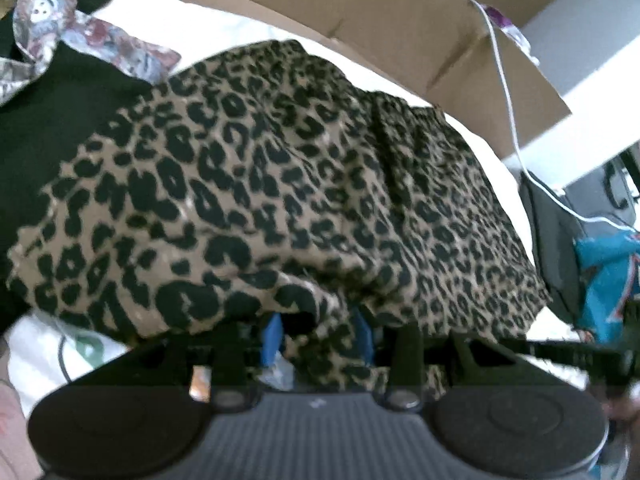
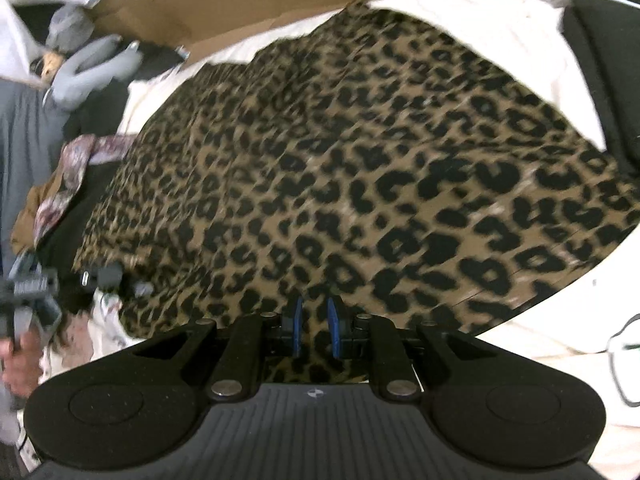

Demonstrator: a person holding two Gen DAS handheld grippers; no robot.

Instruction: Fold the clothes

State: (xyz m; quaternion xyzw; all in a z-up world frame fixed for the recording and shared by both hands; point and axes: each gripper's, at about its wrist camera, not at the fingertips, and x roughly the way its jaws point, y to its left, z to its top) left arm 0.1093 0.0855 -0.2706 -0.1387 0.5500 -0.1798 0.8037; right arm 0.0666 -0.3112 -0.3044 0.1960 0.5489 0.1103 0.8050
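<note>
a leopard-print garment [image 2: 340,168] is lying spread over the white surface [image 2: 500,28], reaching ahead of both claws. beyond it a cardboard box [image 1: 400,20] is standing. the left claw [image 1: 320,336] is standing partly open, a fold of print cloth bunching between its blue pads. the right claw [image 2: 316,328] is pinching the garment's near edge, jaws nearly closed.

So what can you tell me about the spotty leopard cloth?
The leopard cloth is thin, soft-looking fabric, tan with black spots. It lies spread and rumpled over a white sheet, with a gathered seam across it, and overlaps a black garment. Its near edge bunches between the blue pads of the left gripper. The right gripper has cloth between its nearly closed pads too.
</note>
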